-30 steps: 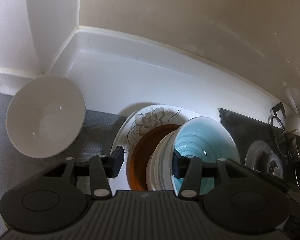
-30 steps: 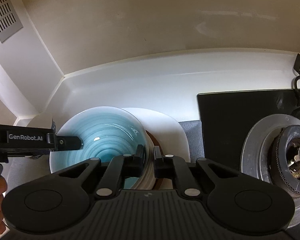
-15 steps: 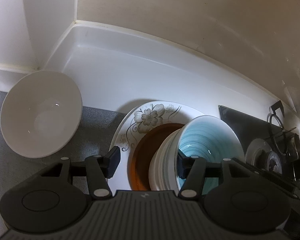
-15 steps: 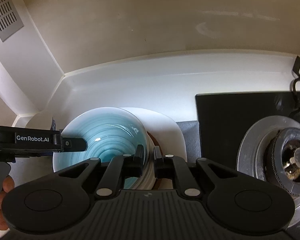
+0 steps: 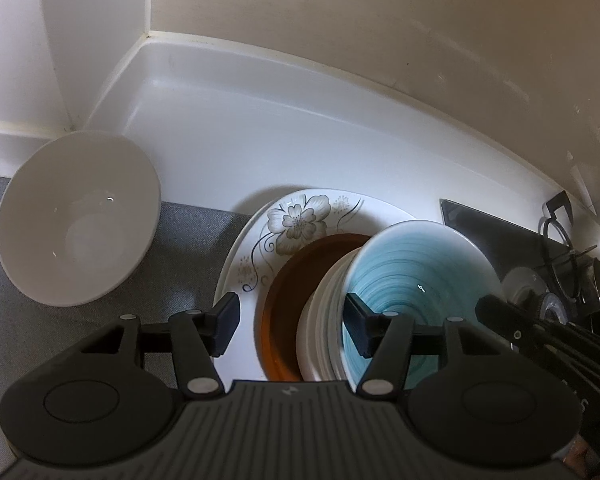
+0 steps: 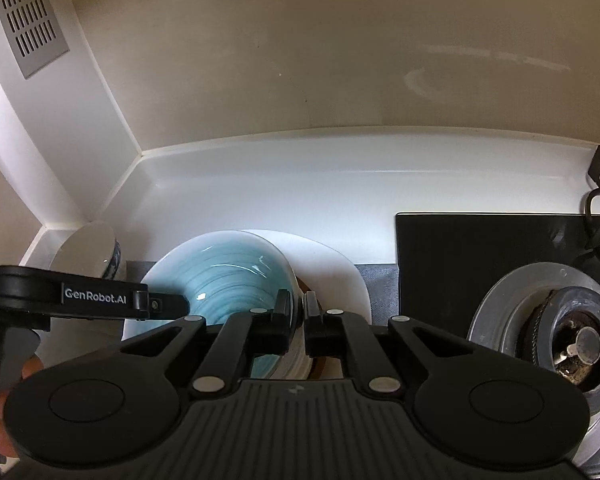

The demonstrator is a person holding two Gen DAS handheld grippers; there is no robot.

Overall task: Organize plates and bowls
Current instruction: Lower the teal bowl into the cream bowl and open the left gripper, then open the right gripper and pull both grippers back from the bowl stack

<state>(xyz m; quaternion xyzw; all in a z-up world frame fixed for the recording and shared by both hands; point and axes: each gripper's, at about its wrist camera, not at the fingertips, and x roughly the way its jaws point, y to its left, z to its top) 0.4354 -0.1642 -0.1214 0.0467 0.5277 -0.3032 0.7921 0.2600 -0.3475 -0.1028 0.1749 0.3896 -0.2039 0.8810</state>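
A blue-glazed bowl (image 5: 420, 264) with a white ribbed outside rests tilted in a brown dish (image 5: 296, 276), which lies on a white floral plate (image 5: 300, 220). My right gripper (image 6: 299, 318) is shut on the near rim of the blue bowl (image 6: 220, 276), one finger inside and one outside. My left gripper (image 5: 292, 330) stands open above the stack. Its left finger hangs over the floral plate and its right finger is inside the blue bowl, with neither pad pressing. A plain white bowl (image 5: 80, 220) sits apart to the left on a grey mat (image 5: 188, 248).
A black glass hob (image 6: 480, 248) with a gas burner (image 6: 572, 340) lies to the right of the stack. White counter runs behind it to the wall corner. A person's hand (image 6: 0, 420) holds the left gripper's handle at the lower left.
The left gripper's jaws have spread wider, its left finger moving off toward the mat. The blue bowl stays in the right gripper's hold and has shifted only slightly.
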